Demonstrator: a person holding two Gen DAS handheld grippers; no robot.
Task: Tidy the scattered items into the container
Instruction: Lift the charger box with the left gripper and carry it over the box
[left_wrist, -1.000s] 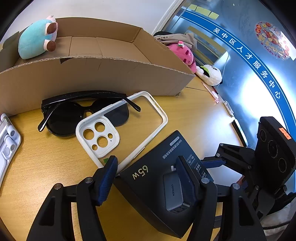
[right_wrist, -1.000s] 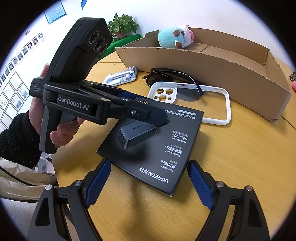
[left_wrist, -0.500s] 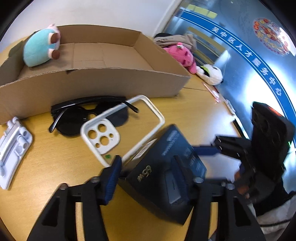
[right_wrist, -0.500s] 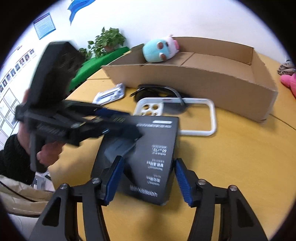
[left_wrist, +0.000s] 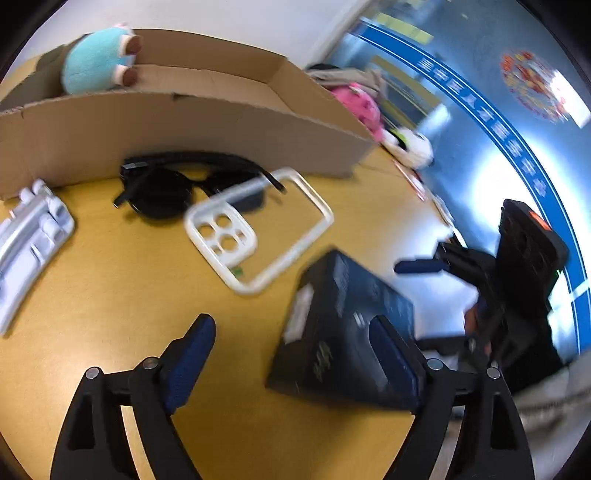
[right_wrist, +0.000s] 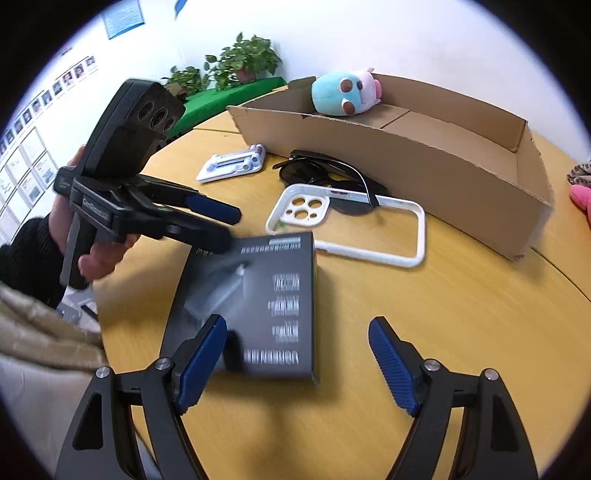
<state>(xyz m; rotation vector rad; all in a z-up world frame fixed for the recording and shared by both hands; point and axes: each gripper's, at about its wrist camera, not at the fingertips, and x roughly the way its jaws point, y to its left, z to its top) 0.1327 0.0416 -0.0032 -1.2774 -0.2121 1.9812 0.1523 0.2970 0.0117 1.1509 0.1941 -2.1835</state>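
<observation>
While only the plush (right_wrist: 345, 94) sits inside the box (right_wrist: 406, 158), at its left end, the tidying looks barely begun: four items are left on the bench (right_wrist: 461, 314). Taking the box as landmark and going left to right in the right wrist view, a white stand (right_wrist: 231, 166) lies just in front of its left corner, the sunglasses (right_wrist: 325, 173) sit close against its front wall, the phone case (right_wrist: 351, 225) overlaps the sunglasses on the near side, and a black carton (right_wrist: 255, 302) lies nearest the camera, well in front of the box.

The left gripper (left_wrist: 291, 354) has its jaws opening; the carton's near edge sits by the right finger, nothing pressed. The right gripper (right_wrist: 297, 354) is also opening, with the carton's near corner between its jaws but not pinched.

Lettering on the left gripper's body looks like "GenRobot". The carton's print, upside down and blurred, seems to read "UGREEN"; its smaller lines cannot be read.
</observation>
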